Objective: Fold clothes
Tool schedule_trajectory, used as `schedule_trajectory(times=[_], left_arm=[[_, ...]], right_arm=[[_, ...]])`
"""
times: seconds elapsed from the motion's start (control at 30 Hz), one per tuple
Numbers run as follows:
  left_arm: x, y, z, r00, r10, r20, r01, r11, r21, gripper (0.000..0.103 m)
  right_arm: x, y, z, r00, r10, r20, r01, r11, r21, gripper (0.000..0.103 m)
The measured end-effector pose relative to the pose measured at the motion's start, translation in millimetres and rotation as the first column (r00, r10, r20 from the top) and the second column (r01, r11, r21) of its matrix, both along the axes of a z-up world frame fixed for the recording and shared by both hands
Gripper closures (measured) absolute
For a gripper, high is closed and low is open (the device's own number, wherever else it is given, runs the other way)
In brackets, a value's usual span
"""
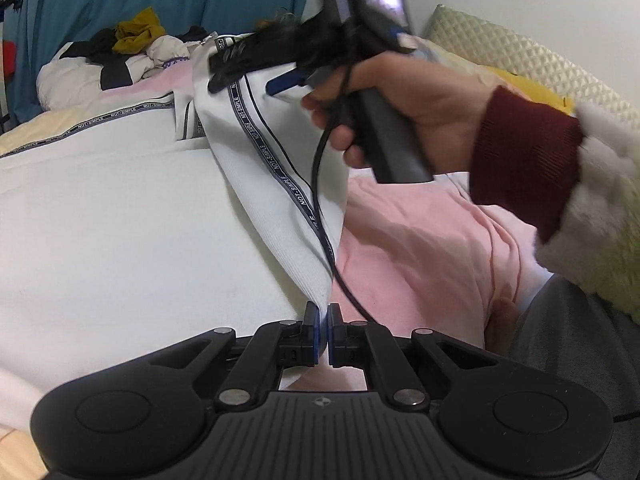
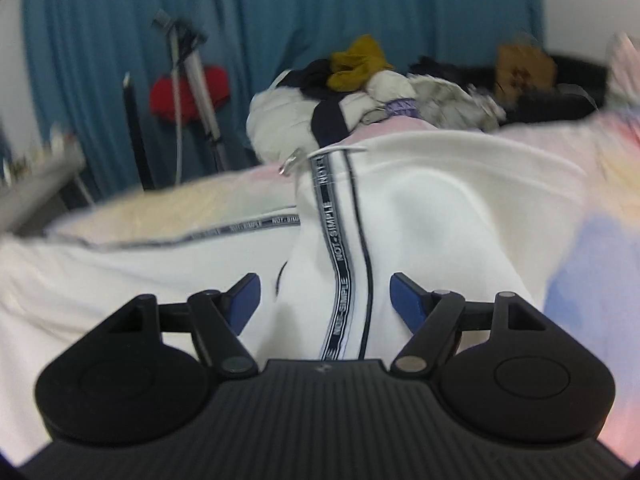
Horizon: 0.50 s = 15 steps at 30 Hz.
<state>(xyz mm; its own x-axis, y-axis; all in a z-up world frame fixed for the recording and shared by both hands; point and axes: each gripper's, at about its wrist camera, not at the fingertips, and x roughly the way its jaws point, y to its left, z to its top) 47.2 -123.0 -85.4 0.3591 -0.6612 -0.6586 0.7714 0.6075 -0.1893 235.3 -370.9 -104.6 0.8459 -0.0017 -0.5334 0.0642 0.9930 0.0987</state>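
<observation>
A white garment (image 1: 120, 208) with a dark "NOT-SIMPLE" lettered stripe lies spread on a pink bed sheet (image 1: 420, 232). My left gripper (image 1: 324, 316) is shut on the end of its white sleeve (image 1: 276, 184), which rises taut toward the right gripper (image 1: 256, 80). The right gripper is open, its blue pads on either side of the sleeve's upper part. In the right wrist view the open right gripper (image 2: 325, 296) straddles the striped sleeve (image 2: 344, 264), which runs between the pads.
A pile of unfolded clothes (image 1: 120, 56), white, dark and mustard, sits at the far end of the bed; it also shows in the right wrist view (image 2: 360, 92). A blue curtain (image 2: 280, 12) hangs behind. A stand with a red object (image 2: 188, 92) is at the left.
</observation>
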Motion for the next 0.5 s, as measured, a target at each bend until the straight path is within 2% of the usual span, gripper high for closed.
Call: schedule_trajectory(times=[0.1, 0.27, 0.37, 0.4, 0.47, 0.5], left_arm=[[5, 0, -3, 1.000, 0.003, -0.019, -0.003, 1.000, -0.009, 0.099], [8, 1, -7, 1.000, -0.002, -0.026, 0.002, 1.000, -0.021, 0.099], [9, -1, -7, 1.000, -0.004, -0.016, 0.004, 1.000, -0.019, 0.099], [9, -2, -7, 1.000, -0.003, -0.015, 0.003, 1.000, -0.020, 0.099], [9, -2, -6, 1.000, 0.002, -0.014, -0.002, 1.000, -0.027, 0.098], [10, -2, -6, 1.000, 0.005, -0.012, -0.006, 1.000, -0.031, 0.098]], right_arm=[[10, 0, -18, 0.999, 0.017, -0.047, -0.021, 0.996, -0.084, 0.030], [9, -10, -28, 0.997, 0.018, -0.071, -0.024, 0.997, -0.075, 0.033], [9, -10, -30, 0.997, 0.005, -0.083, -0.015, 0.993, -0.117, 0.059], [8, -13, -30, 0.997, 0.008, -0.082, -0.017, 0.994, -0.103, 0.069], [4, -19, -28, 0.997, 0.001, -0.074, -0.006, 0.998, -0.068, 0.080], [1, -22, -25, 0.997, -0.031, -0.066, 0.026, 0.997, -0.074, 0.100]])
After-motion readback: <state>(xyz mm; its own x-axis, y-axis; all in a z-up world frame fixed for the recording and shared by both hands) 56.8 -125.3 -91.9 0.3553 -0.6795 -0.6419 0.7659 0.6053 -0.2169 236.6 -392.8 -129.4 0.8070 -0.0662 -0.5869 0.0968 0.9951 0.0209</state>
